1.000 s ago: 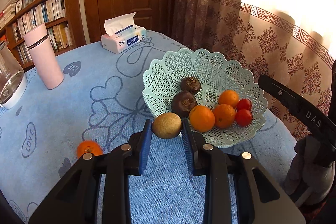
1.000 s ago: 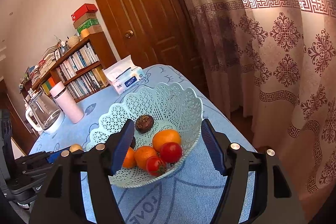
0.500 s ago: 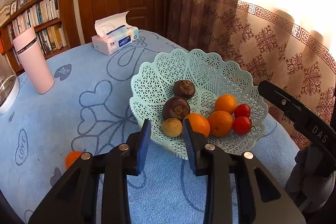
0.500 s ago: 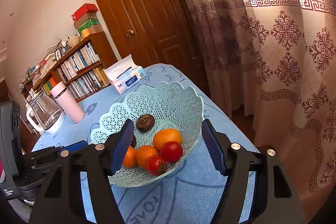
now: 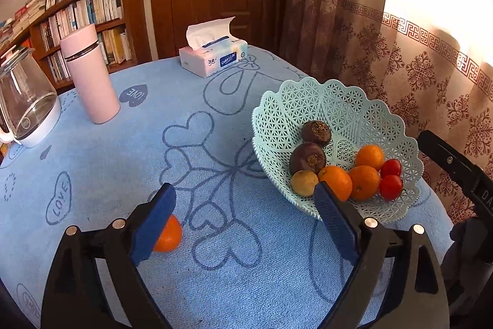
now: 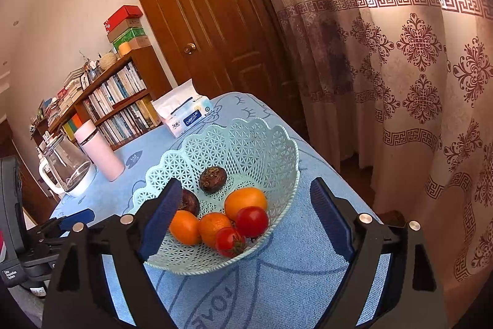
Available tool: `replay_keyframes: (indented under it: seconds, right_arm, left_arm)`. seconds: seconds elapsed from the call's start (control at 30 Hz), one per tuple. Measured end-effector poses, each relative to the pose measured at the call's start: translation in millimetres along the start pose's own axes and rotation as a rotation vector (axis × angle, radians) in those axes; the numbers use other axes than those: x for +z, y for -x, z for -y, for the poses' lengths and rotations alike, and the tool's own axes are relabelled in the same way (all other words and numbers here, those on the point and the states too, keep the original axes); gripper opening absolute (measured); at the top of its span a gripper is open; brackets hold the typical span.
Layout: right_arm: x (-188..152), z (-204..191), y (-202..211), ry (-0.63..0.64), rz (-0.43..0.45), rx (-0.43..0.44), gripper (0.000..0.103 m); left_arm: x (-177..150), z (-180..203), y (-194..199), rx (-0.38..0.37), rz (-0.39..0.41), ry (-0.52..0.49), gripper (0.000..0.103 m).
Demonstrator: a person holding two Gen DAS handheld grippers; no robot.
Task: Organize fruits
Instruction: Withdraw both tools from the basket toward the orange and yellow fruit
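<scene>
Released a second ago, the small tan fruit (image 5: 304, 183) now rests inside the basket (image 5: 339, 100) near the table's right edge, both tongs, left gripper (image 5: 245, 207) and right gripper (image 6: 246, 213), opening empty, one orange (image 5: 168, 235) left on the cloth.

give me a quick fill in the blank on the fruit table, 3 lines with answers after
1. The fruit still outside the basket is an ____.
2. The number of red tomatoes in the basket is ____.
3. The tissue box sits on a tablecloth coloured ____.

Missing words: orange; two; blue
</scene>
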State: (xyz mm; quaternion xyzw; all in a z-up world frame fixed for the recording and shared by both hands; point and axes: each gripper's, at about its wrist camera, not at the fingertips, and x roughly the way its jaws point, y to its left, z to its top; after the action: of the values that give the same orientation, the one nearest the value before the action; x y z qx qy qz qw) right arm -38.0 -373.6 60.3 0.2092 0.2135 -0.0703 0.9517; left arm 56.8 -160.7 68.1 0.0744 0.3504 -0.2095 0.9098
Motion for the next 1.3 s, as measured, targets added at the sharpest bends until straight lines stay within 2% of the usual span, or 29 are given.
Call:
replay_keyframes:
  seconds: [0.1, 0.6, 0.8, 0.9, 1.03, 1.3]
  right_arm:
    - [-0.3, 0.4, -0.3, -0.005, -0.003, 0.006, 0.092]
    - [-3.6, -5.7, -4.6, 0.017, -0.026, 0.062, 0.092]
    - [-5.2, -9.4, -5.8, 0.029, -0.031, 0.116, 0.092]
    - [-5.3, -11.0, -5.9, 0.03, -0.027, 0.14, 0.098]
    - [-5.3, -11.7, -6.7, 0.033, -0.034, 0.184, 0.1]
    - [-5.9, -17.1, -11.4, 0.059, -0.072, 0.198, 0.1]
  left_arm:
    - [-1.2, -4.2, 3.4, 0.033, 0.003, 0.003, 0.092]
    - [-10.2, -29.7, 19.8, 0.089, 0.005, 0.036, 0.097]
    - [-12.0, -48.3, 29.8, 0.107, 0.013, 0.073, 0.097]
    - [-12.4, -59.6, 35.0, 0.122, 0.016, 0.096, 0.097]
    - [-12.3, -74.2, 43.3, 0.134, 0.031, 0.138, 0.097]
    - [-20.4, -97.1, 59.9, 0.161, 0.053, 0.184, 0.097]
